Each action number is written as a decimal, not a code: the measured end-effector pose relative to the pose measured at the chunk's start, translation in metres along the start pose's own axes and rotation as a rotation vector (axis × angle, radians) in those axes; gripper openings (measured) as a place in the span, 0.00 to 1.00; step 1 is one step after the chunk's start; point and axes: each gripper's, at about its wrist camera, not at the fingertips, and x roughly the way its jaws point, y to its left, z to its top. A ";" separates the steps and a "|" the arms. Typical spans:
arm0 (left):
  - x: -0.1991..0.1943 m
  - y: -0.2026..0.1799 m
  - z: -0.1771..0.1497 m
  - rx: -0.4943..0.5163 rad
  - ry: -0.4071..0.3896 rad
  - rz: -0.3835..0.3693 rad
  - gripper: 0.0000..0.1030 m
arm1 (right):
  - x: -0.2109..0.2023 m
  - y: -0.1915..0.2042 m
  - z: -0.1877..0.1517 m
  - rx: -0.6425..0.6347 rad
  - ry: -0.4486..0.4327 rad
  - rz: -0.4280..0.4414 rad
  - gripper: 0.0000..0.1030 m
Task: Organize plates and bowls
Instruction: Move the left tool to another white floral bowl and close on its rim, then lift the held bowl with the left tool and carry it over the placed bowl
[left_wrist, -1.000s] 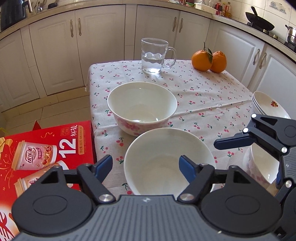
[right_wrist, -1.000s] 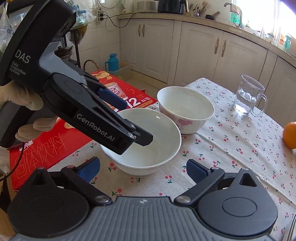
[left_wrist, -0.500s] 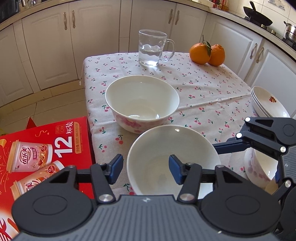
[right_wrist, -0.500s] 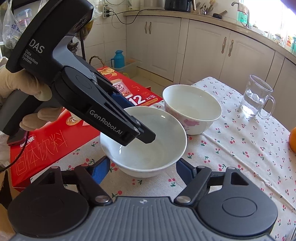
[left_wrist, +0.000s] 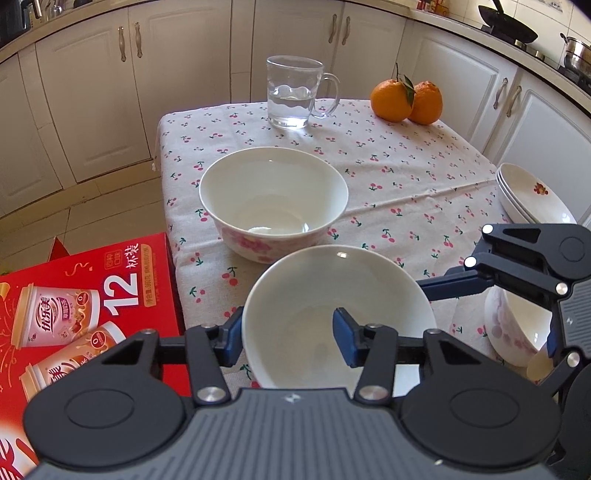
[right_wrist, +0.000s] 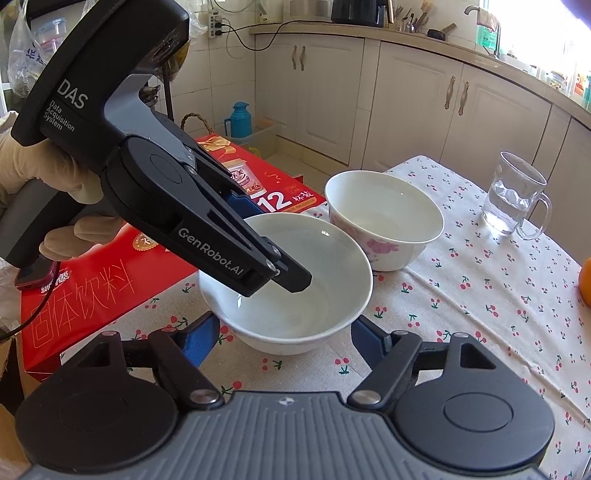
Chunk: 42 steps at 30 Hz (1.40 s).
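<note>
the left claw (left_wrist: 288, 334) is clamped on the near rim of the plain white ceramic bowl (left_wrist: 338, 314), while the right claw (right_wrist: 284, 338), half apart, straddles that bowl's opposite side on the cherry-print cloth surface (right_wrist: 480, 295).

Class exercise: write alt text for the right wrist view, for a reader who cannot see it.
A hand-held left gripper is shut on the rim of a plain white bowl on a cherry-print tablecloth. Behind stand a pink-flowered bowl, a glass mug of water and a red box.
</note>
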 end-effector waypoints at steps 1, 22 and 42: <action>-0.001 -0.001 0.000 0.001 -0.001 0.002 0.47 | 0.000 0.000 0.000 0.000 -0.001 0.000 0.80; -0.040 -0.055 0.004 0.090 -0.061 0.005 0.47 | -0.058 0.003 -0.013 0.009 -0.057 -0.028 0.80; -0.036 -0.152 0.026 0.230 -0.096 -0.073 0.47 | -0.143 -0.025 -0.068 0.081 -0.113 -0.145 0.80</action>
